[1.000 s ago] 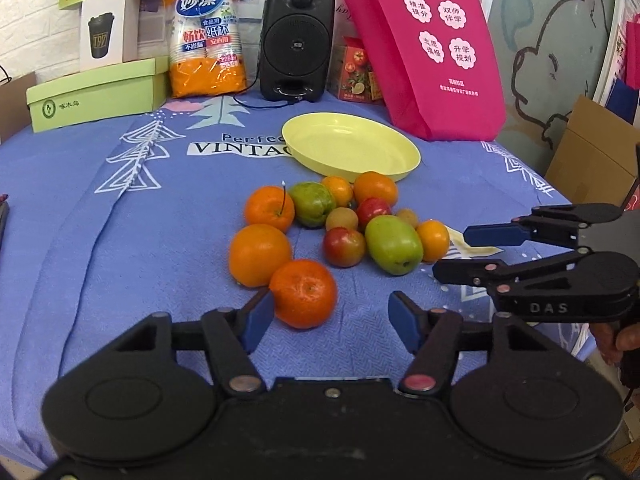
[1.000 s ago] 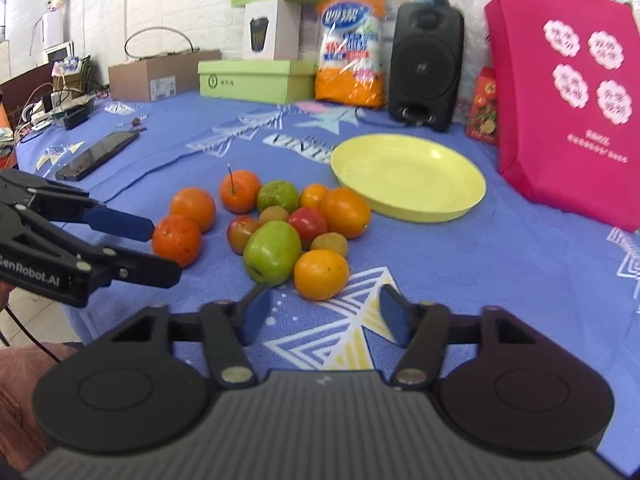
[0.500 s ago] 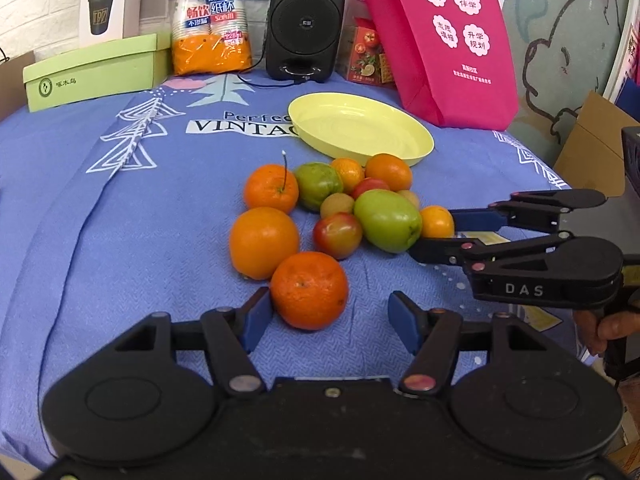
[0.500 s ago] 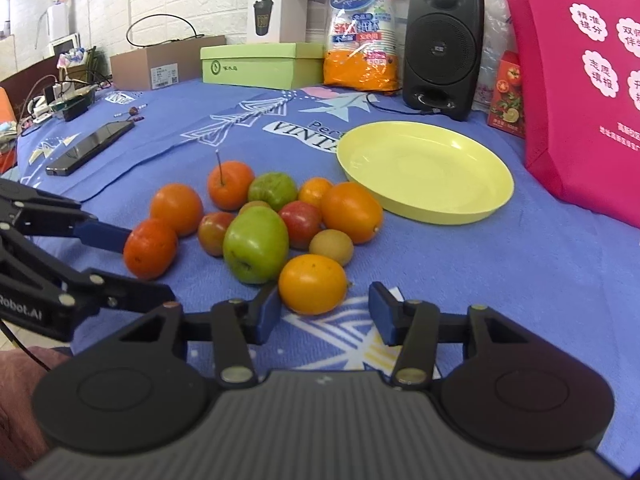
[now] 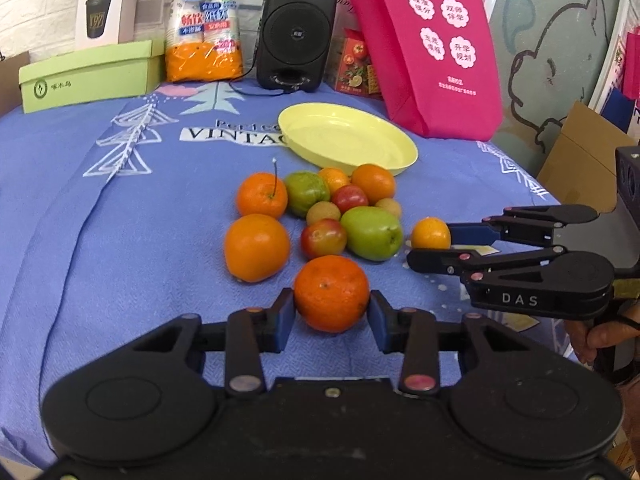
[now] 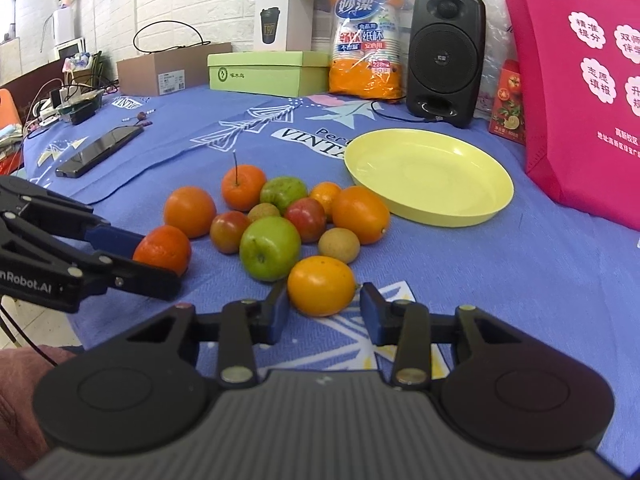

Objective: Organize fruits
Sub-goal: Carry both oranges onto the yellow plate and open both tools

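Two grippers, jaws open: left gripper [image 5: 331, 312] brackets a dark orange [image 5: 331, 294]; right gripper [image 6: 323, 307] brackets a yellow-orange citrus [image 6: 321, 285], neither clamped; yellow plate [image 6: 430, 178] beyond.

Bare blue patterned tablecloth [image 5: 120, 240] is lying open to the left of the fruit cluster, giving a wide passage there. The near edge is being taken up by both tools: the left black two-finger gripper [image 5: 331, 312] is straddling a deep-orange mandarin [image 5: 331, 298], and the right black two-finger gripper [image 6: 322, 307] is straddling a small yellow-orange citrus [image 6: 321, 285]. A large green apple [image 6: 270, 248] is crowding in just behind that citrus. Beyond the cluster, the shallow pale-yellow plastic plate [image 6: 492, 208] is sitting open from above, with a round orange [image 6: 361, 214] almost touching its near rim. A magenta fabric tote bag [image 6: 584, 92] and a black speaker box [image 6: 444, 54] are walling off the far side.
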Tool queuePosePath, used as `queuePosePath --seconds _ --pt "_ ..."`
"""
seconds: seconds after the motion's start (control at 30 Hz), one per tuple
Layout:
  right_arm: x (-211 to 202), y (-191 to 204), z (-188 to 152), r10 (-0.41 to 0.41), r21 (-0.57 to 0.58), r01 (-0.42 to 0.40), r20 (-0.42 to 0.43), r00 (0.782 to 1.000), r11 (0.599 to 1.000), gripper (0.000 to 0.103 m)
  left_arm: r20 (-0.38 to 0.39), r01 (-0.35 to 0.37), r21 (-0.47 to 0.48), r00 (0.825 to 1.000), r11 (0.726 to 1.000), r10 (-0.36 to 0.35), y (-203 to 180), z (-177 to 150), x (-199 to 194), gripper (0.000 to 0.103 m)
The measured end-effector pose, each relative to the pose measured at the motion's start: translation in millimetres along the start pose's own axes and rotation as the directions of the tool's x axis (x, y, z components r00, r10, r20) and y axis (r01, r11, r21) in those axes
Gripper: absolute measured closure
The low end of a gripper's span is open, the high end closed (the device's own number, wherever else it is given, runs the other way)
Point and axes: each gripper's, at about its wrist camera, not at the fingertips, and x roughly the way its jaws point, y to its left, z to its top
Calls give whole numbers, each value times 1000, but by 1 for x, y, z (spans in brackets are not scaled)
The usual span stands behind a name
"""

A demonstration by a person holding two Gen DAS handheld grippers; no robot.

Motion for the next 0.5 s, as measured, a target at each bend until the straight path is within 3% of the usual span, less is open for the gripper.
queuePosePath --seconds 0.3,0.5 --pt "-17 -1 2 -2 14 2 2 1000 1000 65 35 19 -2 999 1000 -19 -1 17 -18 65" --pt "-20 -20 24 -30 26 30 23 999 999 65 48 29 24 998 999 -30 5 60 -4 65"
